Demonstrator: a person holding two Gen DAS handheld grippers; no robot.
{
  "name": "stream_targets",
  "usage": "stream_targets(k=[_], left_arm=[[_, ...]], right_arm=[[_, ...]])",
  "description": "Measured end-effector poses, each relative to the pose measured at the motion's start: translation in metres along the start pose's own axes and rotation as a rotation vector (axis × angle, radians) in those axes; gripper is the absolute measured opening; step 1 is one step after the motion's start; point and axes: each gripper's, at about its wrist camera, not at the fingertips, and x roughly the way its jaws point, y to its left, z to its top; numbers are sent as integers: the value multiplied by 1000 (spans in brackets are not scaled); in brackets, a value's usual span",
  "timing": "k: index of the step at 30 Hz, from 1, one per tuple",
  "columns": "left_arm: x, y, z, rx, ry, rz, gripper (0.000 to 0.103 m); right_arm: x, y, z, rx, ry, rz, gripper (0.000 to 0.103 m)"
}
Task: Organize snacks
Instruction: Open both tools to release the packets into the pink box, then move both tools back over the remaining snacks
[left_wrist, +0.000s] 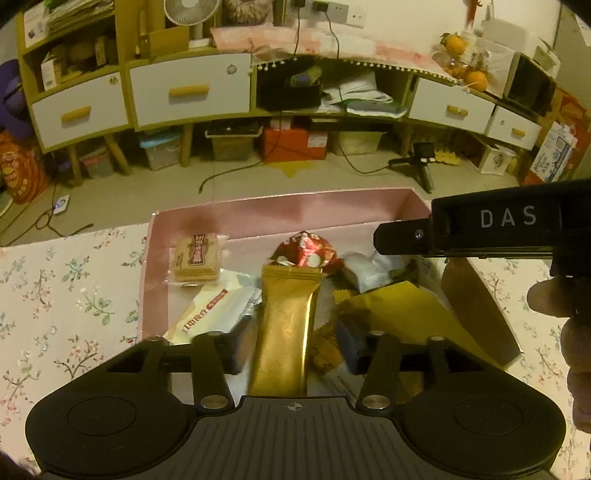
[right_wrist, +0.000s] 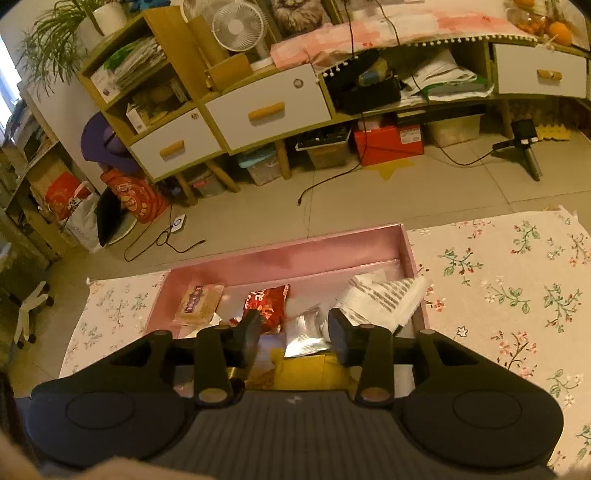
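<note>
- This is a room in a home, a lived-in one full of family stuff.
- A long wooden cabinet (left_wrist: 192, 92) with white drawers (right_wrist: 267, 107) stands by the wall.
- A small white fan (right_wrist: 238, 26) sits on top of it, and a green plant (right_wrist: 55, 33) stands in the corner.
- Oranges (left_wrist: 476, 79) lie on a pink cloth (left_wrist: 325, 40) on the cabinet.
- Plastic bins (left_wrist: 160, 149) and a red box (right_wrist: 388, 142) are pushed under it on the tiled floor (right_wrist: 369, 199).
- Chargers are plugged into wall sockets (left_wrist: 332, 9), and cables (left_wrist: 354, 162) trail down.
- A flowery cloth (right_wrist: 517, 295) covers the bench, with a pink box (left_wrist: 280, 208) of snacks on it.
</note>
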Motion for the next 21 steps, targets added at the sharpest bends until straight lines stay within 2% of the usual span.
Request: stream_targets(k=[9,14,21], left_arm=[[-23,-4,-5,13,-1,-2,63],[-41,-3,-13,13,3,2,68],[-69,1,-32,14,9,4,76]], right_arm=[[-20,5,-4,-14,-3,-26,55],[-36,8,-11,-8,-4,-38,69],[-55,13,-26,-22,-4,-67,82]])
